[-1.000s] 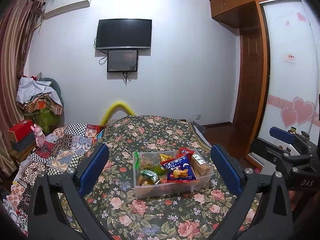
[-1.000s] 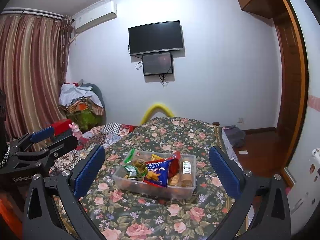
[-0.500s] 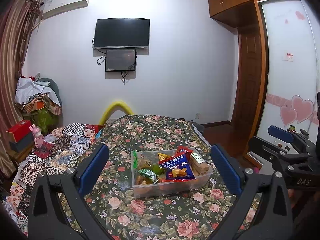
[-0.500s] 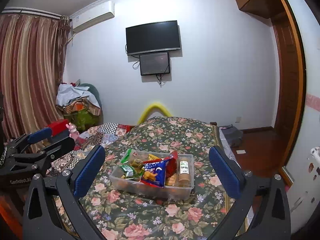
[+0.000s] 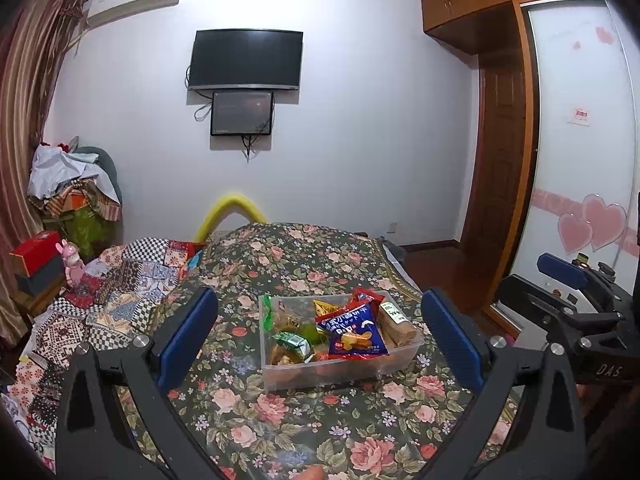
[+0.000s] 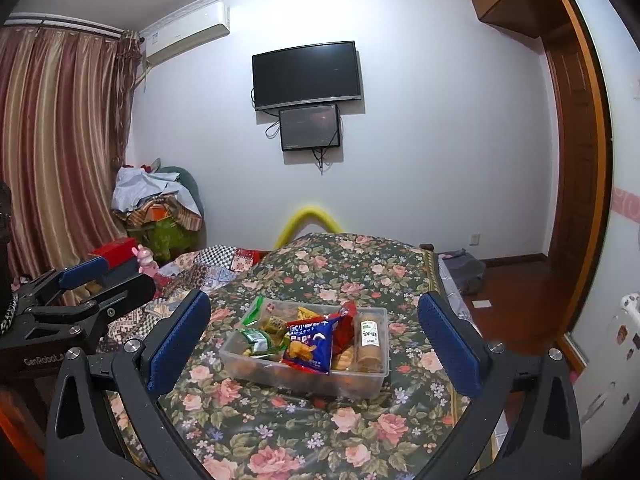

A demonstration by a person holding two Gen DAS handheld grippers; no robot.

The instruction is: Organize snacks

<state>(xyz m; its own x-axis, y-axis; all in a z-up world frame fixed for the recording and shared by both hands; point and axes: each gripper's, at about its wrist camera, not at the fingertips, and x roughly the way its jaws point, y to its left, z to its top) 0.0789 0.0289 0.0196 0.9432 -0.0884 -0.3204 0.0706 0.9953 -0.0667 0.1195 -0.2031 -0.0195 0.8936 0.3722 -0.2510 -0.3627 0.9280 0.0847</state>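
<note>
approach stage, by my reading: both tools hang back from the work and nothing is gripped. left gripper (image 5: 320,336) has its jaws spread wide and empty, the bin (image 5: 280,376) framed between them but well ahead of the pads. right gripper (image 6: 314,332) is likewise wide apart and empty, the bin (image 6: 376,376) ahead of it, clear of contact. bin is a clear plastic tub resting on the floral cover (image 5: 280,432). contents are piled loose: blue bag (image 5: 354,334) lying tilted on top at centre, red bag (image 5: 366,296) behind it, green packet (image 5: 292,342) and other small packets at the near left, biscuit roll (image 5: 394,322) along the right wall. no snack is seen outside the bin in either view. judged progress: sorting not yet begun, or else only the final tidy remains; cannot tell which. next move calls for one gripper to advance and dip over the rim, jaws narrowed to suit a single packet. blue bag is the most exposed pick. thin film bags may slip or crush, so a light close on an edge is advised.
</note>
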